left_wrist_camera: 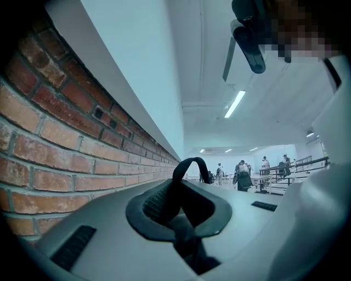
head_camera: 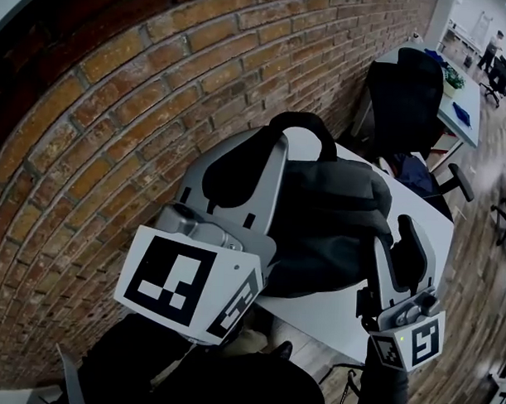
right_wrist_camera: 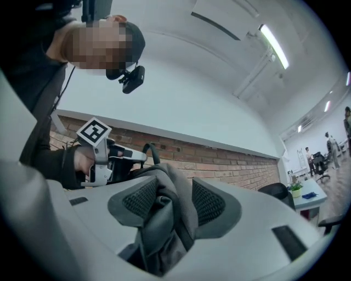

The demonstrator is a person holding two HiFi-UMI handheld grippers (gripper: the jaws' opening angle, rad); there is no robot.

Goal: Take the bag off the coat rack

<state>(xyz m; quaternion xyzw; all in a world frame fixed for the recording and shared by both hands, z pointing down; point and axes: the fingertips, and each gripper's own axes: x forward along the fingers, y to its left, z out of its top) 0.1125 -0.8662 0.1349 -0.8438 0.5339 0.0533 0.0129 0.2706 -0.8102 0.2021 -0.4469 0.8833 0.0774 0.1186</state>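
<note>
A dark grey backpack [head_camera: 335, 216] rests on a white table [head_camera: 340, 320] beside the brick wall. Its black top handle [head_camera: 309, 124] arches up at the far end. My left gripper [head_camera: 276, 140] is shut on that handle; in the left gripper view the strap [left_wrist_camera: 189, 164] runs down between the pads. My right gripper [head_camera: 405, 231] is at the bag's right side. In the right gripper view a fold of grey bag fabric [right_wrist_camera: 164, 214] lies loosely between the parted pads of the right gripper [right_wrist_camera: 170, 195], and the left gripper [right_wrist_camera: 112, 159] shows beyond it.
The brick wall [head_camera: 114, 134] runs close along the left. A black office chair [head_camera: 406, 95] stands just past the table, with another desk [head_camera: 459, 109] behind it. People move far off in the open room [left_wrist_camera: 241, 175].
</note>
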